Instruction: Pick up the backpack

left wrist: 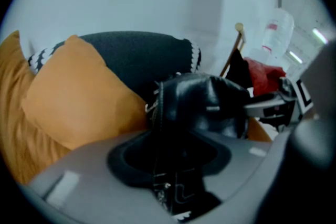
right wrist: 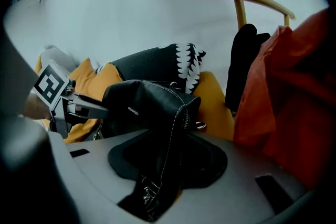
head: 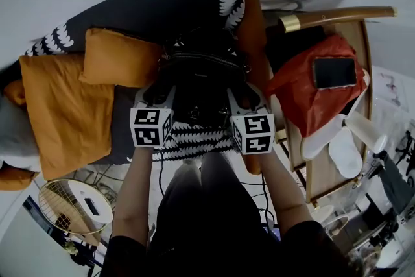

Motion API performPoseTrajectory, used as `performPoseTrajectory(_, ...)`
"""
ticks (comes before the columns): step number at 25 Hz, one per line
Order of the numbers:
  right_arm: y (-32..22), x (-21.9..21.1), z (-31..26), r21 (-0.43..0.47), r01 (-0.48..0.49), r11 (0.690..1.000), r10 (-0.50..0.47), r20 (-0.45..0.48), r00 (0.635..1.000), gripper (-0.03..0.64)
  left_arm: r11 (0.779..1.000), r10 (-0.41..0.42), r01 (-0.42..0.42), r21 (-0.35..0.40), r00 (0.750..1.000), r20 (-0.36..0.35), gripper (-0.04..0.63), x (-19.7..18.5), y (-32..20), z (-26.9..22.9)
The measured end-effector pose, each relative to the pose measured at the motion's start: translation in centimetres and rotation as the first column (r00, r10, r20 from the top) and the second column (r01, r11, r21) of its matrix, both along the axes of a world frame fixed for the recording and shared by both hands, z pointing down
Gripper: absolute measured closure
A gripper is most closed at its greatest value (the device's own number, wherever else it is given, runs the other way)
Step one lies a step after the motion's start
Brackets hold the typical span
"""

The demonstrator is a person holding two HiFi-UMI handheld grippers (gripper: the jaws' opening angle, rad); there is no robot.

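Centre frame: left gripper (head: pixel 157 93) and right gripper (head: pixel 244 98), jaws wide open, straddle the backpack (head: pixel 201 74); both should clamp firmly, then lift together.

grey-shelled left gripper (head: pixel 160 89) and right gripper (head: pixel 248 95), each bearing a black-and-white marker cube (head: pixel 151 127) (square patterns); dark short sleeves (head: pixel 126 251), dark trousers (head: pixel 202 217).

Readable text: none in any view.
Left cube (head: pixel 150 127), right cube (head: pixel 253 133): black-and-white square markers only, no letters or numbers.
Bottle label (left wrist: pixel 272 39): reddish print, too blurred to read.
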State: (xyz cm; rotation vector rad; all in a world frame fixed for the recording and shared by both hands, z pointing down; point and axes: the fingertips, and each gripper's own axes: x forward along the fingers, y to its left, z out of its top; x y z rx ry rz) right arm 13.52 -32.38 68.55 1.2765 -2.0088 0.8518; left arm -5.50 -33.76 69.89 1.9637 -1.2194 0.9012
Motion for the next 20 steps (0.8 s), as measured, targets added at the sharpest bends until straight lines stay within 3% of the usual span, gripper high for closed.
performPoseTrajectory(11, 0.8, -0.4, -0.5, 0.022, 0.000, 1.000, 0.000, -0.010, 1.000, 0.520, 0.999, 0.032, -0.033, 0.026, 0.999, 0.036, 0.472, -0.3, 0.8, -0.5)
performPoseTrajectory(20, 3.0, -1.5, -2.5, 0.014, 0.026, 1.000, -0.025, -0.027, 0.999, 0.550, 0.999, 0.033, -0.033, 0.022, 0.999, 0.016, 0.509, -1.0, 2.9, -1.7)
